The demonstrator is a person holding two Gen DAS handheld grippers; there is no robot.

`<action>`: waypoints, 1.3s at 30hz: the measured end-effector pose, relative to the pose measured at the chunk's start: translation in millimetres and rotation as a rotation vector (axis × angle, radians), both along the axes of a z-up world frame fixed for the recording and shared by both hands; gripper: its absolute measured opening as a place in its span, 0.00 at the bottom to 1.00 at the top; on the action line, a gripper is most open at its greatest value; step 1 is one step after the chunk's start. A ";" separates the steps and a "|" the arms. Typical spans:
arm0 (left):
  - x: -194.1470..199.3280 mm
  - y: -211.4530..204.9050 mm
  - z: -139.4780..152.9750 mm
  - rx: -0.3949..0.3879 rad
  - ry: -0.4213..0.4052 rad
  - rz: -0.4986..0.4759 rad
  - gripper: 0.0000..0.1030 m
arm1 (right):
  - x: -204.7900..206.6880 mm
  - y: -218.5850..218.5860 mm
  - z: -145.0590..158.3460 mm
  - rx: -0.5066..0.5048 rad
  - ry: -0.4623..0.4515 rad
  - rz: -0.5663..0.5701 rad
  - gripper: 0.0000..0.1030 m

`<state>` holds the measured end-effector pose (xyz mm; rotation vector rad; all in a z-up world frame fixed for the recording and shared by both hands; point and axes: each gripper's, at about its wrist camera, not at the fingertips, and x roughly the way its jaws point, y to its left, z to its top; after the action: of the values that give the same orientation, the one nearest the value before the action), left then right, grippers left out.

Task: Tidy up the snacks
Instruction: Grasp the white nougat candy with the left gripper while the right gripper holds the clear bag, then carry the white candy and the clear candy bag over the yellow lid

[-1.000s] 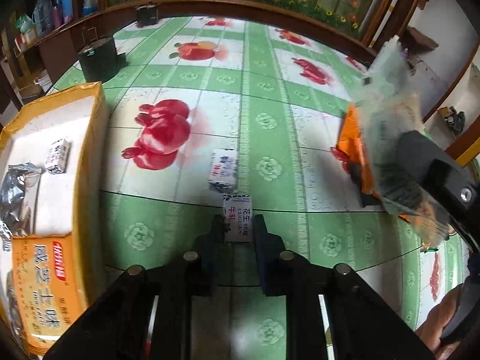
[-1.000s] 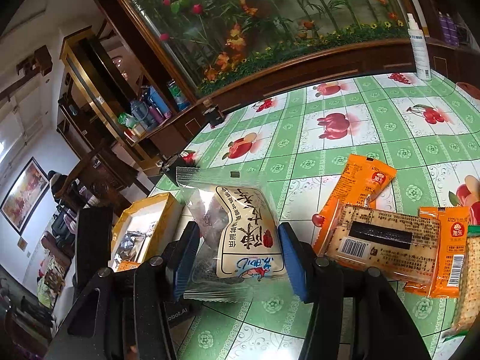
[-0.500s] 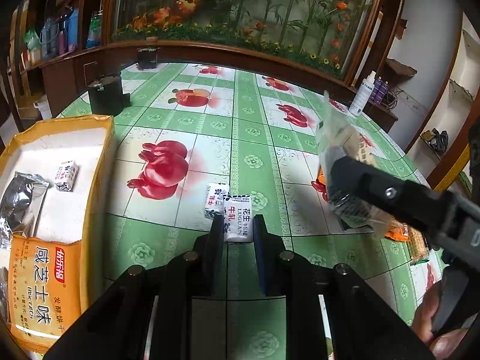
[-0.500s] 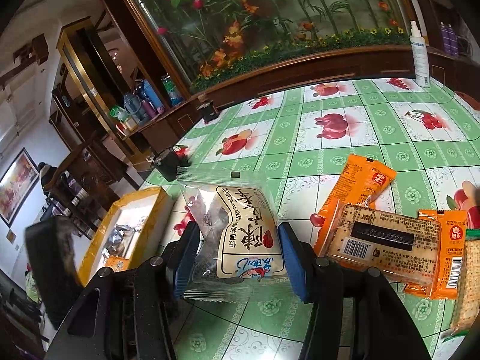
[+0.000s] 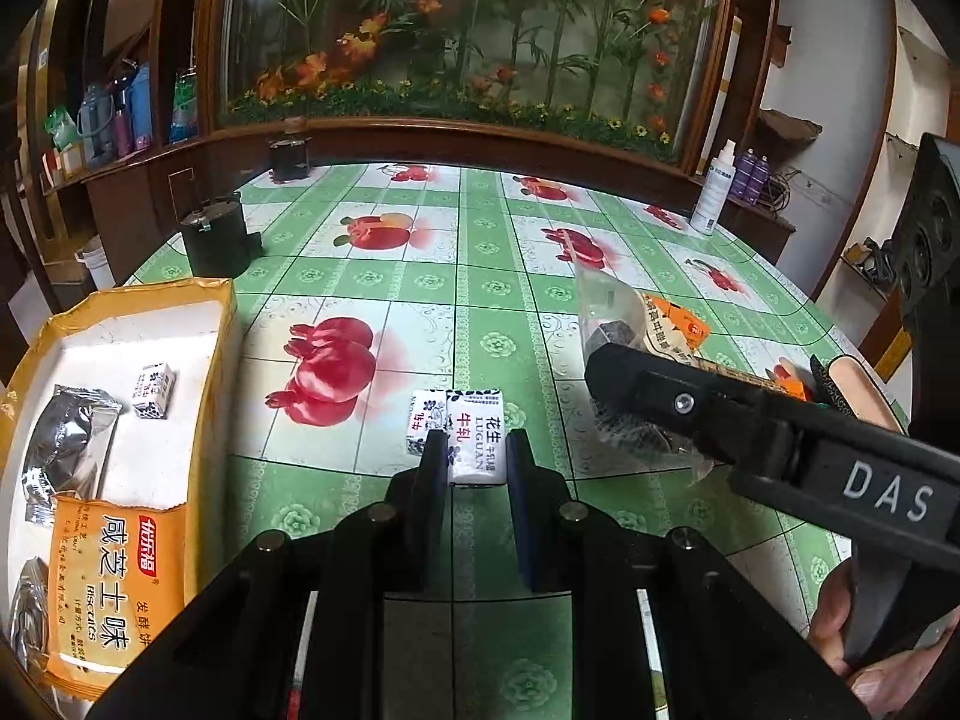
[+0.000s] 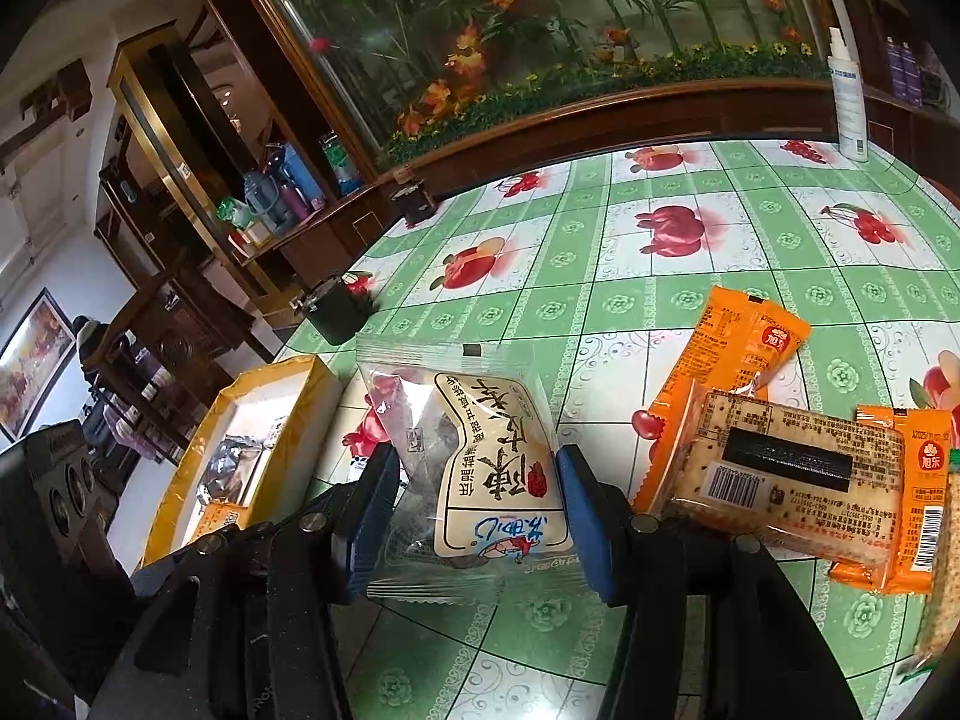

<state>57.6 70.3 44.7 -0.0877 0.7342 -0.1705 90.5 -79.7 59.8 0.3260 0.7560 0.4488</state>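
My left gripper (image 5: 476, 462) is shut on a small white nougat candy (image 5: 477, 438), held low over the green fruit-print tablecloth (image 5: 492, 276). A second small candy (image 5: 422, 420) lies just behind it to the left. The yellow box (image 5: 217, 372) at the left holds a silver packet (image 5: 66, 438), one small candy (image 5: 153, 390) and an orange biscuit packet (image 5: 114, 588). My right gripper (image 6: 477, 498) is shut on a clear snack bag with a white label (image 6: 486, 456). In the left wrist view that bag (image 5: 606, 318) hangs at the right.
Orange packets (image 6: 744, 348) and a cracker packet (image 6: 798, 480) lie to the right of the bag. The yellow box (image 6: 180, 498) stands to its left. A black container (image 5: 216, 237) sits beyond the box, and a spray bottle (image 5: 714, 192) stands at the far right edge.
The left gripper tilted upward with the candy in its grip, drawing closer over the second candy. The right gripper with its bag has barely moved.
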 end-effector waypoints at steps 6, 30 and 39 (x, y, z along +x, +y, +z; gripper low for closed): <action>-2.7 -3.7 0.2 0.019 -0.006 -0.001 0.18 | -4.5 -0.5 6.9 0.011 -0.028 0.005 0.57; 5.9 1.6 -18.0 0.036 0.105 0.027 0.18 | 11.8 10.2 -35.6 -0.079 0.176 0.064 0.49; 2.1 3.1 -12.3 0.013 0.068 0.032 0.18 | 2.5 -11.1 -10.9 -0.012 0.076 -0.020 0.43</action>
<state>59.8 73.4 32.4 -0.0936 0.8014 -0.1325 93.0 -90.8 48.9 0.3411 0.8279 0.4145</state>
